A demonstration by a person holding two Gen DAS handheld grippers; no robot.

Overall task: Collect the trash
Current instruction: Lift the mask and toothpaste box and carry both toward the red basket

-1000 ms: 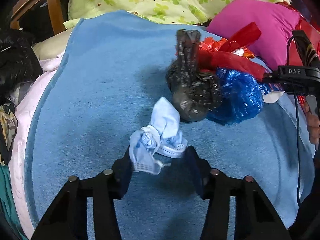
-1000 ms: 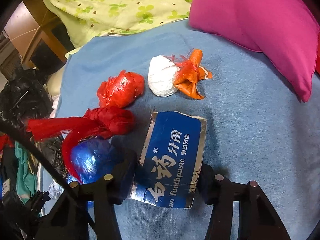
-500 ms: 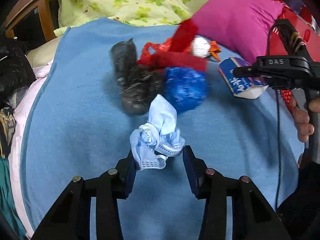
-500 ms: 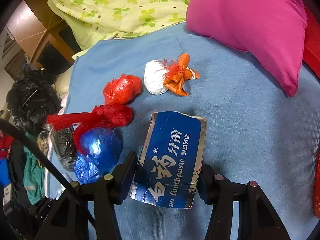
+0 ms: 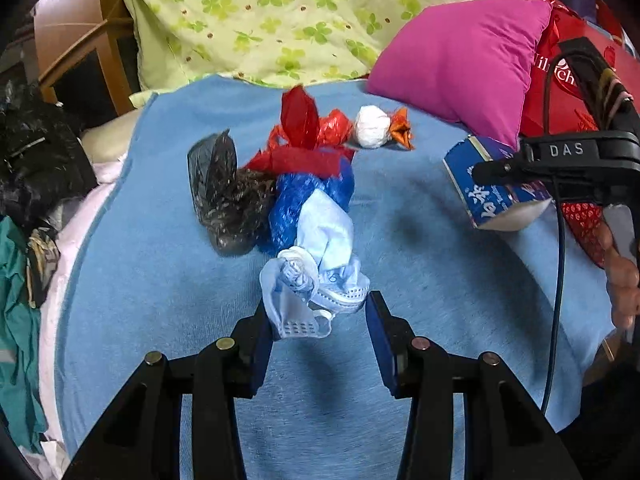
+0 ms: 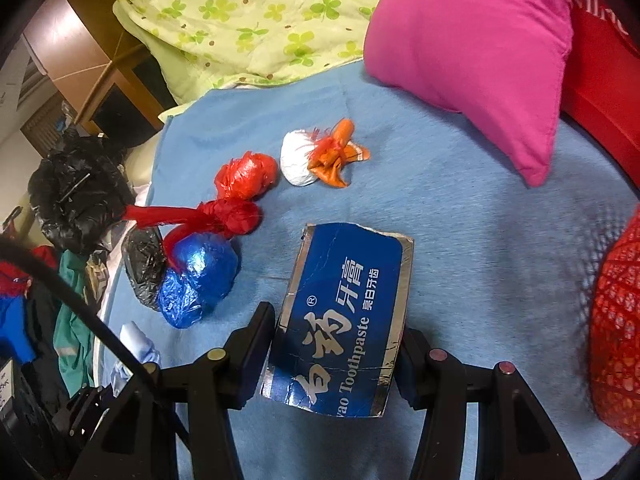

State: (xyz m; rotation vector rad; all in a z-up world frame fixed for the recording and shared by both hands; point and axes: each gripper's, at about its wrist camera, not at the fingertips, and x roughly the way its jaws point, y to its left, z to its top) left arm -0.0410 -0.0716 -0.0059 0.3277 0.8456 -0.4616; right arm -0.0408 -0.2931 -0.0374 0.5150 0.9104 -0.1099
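A crumpled light-blue face mask [image 5: 316,276] hangs between the pads of my left gripper [image 5: 318,312], which is shut on it above the blue blanket [image 5: 160,280]. My right gripper [image 6: 336,328] is shut on a flattened blue toothpaste box [image 6: 344,308], also seen from the left wrist as the toothpaste box [image 5: 492,196] held off the blanket. On the blanket lie a small black bag [image 5: 228,200], a blue bag [image 6: 200,276] tied with red plastic [image 6: 228,216], a red bundle [image 6: 248,172] and a white-and-orange bundle [image 6: 312,160].
A pink pillow [image 6: 472,48] and a green floral quilt [image 5: 300,12] lie at the back. A large black bag [image 6: 76,188] and clothes sit off the bed's left edge. A red mesh bag [image 6: 616,320] is at the right, where a hand [image 5: 624,280] holds the right gripper.
Both grippers have pulled back and risen from the pile, each keeping its item. The left one's jaws narrowed a little on the mask. The bundles on the blanket have not moved.
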